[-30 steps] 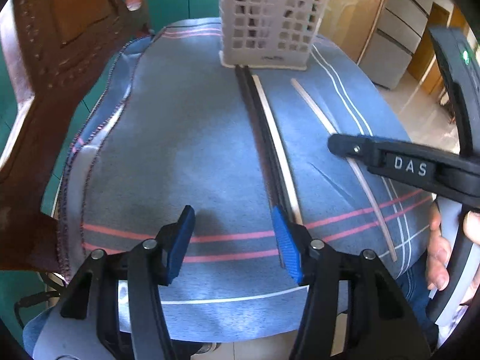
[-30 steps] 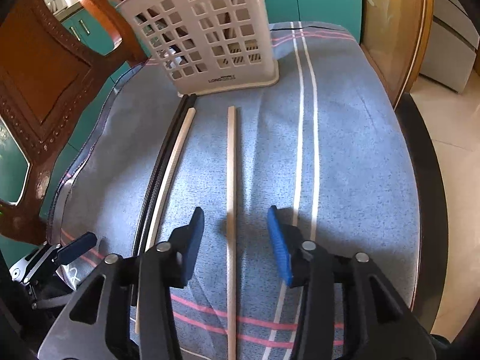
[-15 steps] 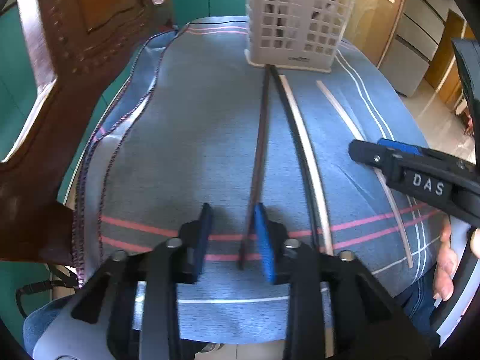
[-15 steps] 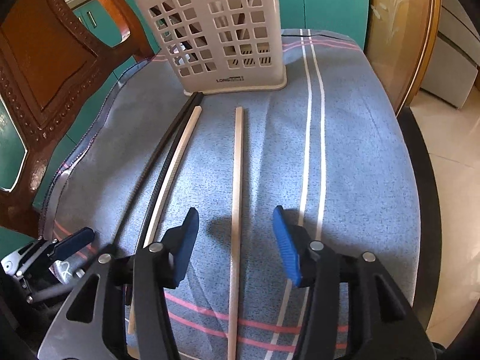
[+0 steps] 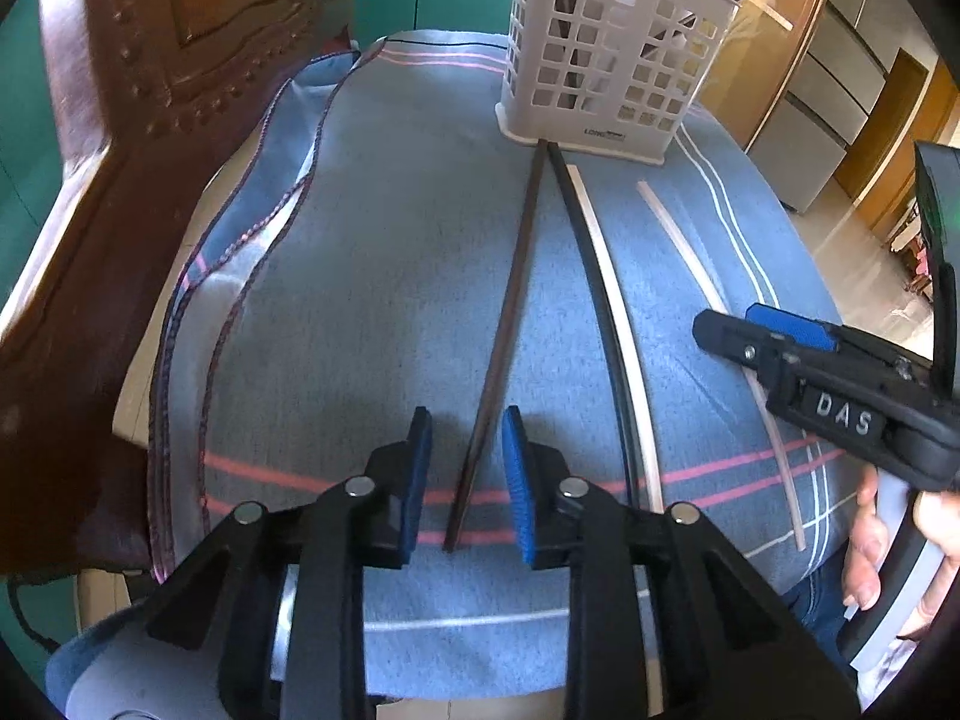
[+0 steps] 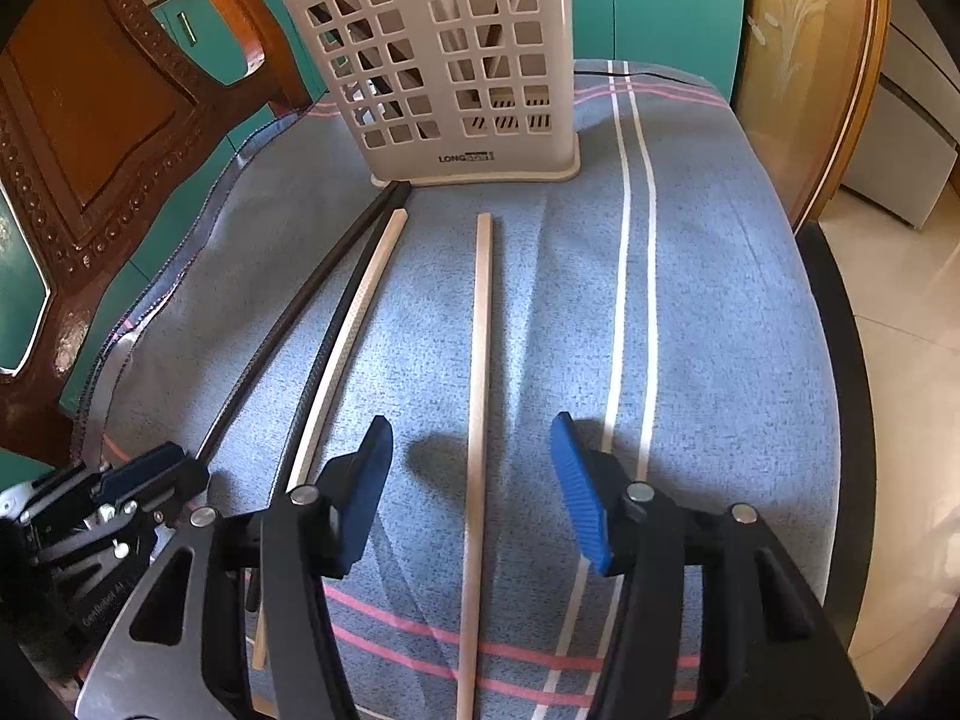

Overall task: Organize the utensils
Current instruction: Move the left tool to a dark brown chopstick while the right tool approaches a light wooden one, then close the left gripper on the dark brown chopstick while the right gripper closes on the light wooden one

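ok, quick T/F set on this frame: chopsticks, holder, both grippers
1. Four chopsticks lie on the cloth. True.
2. The left gripper straddles a pale chopstick. False: a dark chopstick lies between its opening jaws, pads not touching it.
3. The right gripper is open over a pale chopstick. True.
4. The white holder lies on its side. False: it stands upright at the chopsticks' far ends.
5. The holder is empty. False: sticks show through its holes.
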Demonstrator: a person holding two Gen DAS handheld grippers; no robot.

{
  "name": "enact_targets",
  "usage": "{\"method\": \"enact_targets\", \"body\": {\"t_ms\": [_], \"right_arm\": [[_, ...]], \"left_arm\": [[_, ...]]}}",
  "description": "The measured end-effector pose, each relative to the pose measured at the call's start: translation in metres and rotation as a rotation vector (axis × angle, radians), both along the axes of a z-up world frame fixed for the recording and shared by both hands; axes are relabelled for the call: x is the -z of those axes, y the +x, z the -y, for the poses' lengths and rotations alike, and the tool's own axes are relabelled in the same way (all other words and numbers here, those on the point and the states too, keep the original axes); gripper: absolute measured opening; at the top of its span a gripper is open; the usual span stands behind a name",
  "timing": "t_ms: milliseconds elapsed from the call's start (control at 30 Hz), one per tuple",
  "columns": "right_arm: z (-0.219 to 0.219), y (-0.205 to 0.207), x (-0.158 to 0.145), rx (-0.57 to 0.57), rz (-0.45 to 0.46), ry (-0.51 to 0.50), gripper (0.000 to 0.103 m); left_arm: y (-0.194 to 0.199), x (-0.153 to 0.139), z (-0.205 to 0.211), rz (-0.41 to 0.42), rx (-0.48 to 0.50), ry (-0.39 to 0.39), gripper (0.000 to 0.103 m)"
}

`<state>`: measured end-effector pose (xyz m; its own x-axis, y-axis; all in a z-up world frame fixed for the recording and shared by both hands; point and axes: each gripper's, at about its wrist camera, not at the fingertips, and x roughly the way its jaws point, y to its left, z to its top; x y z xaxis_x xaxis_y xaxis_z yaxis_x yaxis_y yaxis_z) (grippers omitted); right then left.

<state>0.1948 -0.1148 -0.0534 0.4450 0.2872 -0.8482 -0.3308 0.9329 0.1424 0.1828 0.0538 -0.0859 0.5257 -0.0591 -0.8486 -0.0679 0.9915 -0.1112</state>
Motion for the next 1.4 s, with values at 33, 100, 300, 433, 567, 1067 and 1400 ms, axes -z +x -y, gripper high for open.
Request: {"method": "enact_targets", "body": {"t_ms": [33,100,300,433,567,1067,1400], "right_arm": [[-0.001,0.0,0.0,-0.002,0.004,-0.005,0.054],[-0.004,0.0,0.001,-0.009,0.013,-0.018,0.054],[-0.01,0.001,0.003,-0.025,0.041,-0.063,0.054],[-0.01,0.002,0.004,-0.018,0.053,-0.091,0.043],[-0.001,0.003,0.004,-0.016,0.046,-0.06,0.008],[0.001,0.008,0.001,-0.017,-0.013,-0.062,0.019],[-0.026,0.05,0.005,-0.042,0.009,-0.167,0.032]], "left_arm": [[0.003,-0.001,0.001,0.001,0.007,0.008,0.029],[0.008,-0.001,0.003,0.0,0.016,0.026,0.032],[0.025,0.001,0.017,-0.009,0.029,0.089,0.039],[0.023,0.001,0.024,-0.013,0.035,0.095,0.012],[0.013,0.0,0.024,-0.025,0.025,0.065,0.008],[0.017,-0.003,0.018,-0.092,0.04,0.005,0.022],[0.117,0.0,0.019,-0.122,0.049,0.116,0.037]]}}
